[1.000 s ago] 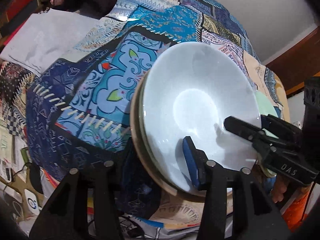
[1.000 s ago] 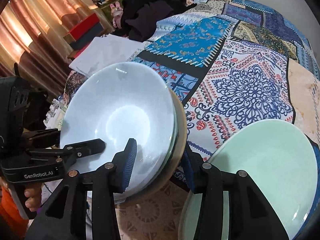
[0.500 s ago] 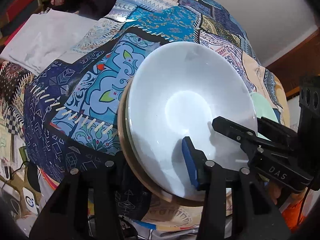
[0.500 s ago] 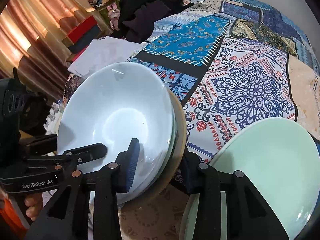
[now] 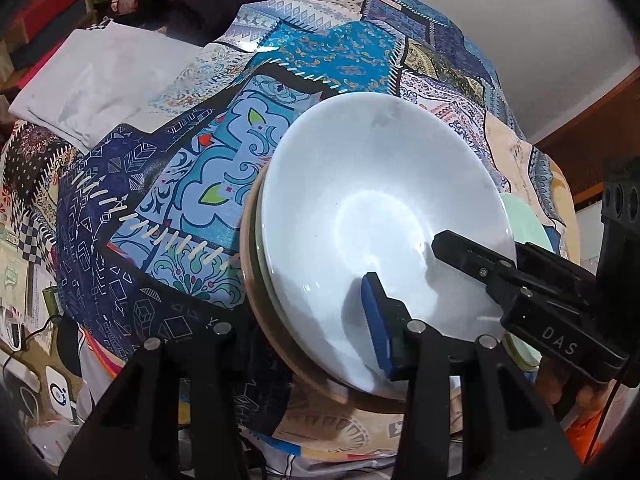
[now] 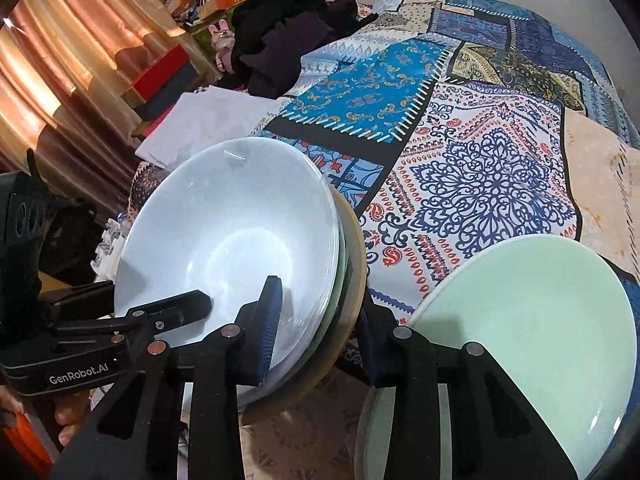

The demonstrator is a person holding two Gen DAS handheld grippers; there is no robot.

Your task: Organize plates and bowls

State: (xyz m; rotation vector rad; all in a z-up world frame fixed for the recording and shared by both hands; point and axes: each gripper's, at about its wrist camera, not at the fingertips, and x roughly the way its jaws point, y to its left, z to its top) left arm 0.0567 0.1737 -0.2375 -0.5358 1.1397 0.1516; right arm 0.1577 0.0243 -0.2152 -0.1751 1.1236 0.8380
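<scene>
- stack of dishes, glossy white ceramic bowl (image 5: 384,216) on top, sits on the patchwork quilt (image 5: 168,184)
- left gripper (image 5: 308,332) straddles its near rim, jaws closing
- right gripper (image 6: 320,324) clamps the stack's other edge
- pale green round plate (image 6: 532,320) just beside

White bowl (image 5: 372,200), mint-green plate (image 6: 532,320) — blue patchwork-patterned bedspread (image 6: 480,160)

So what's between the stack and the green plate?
Patterned cloth and a finger of the right tool, which straddles the stack's rim; the right wrist view shows it.
</scene>
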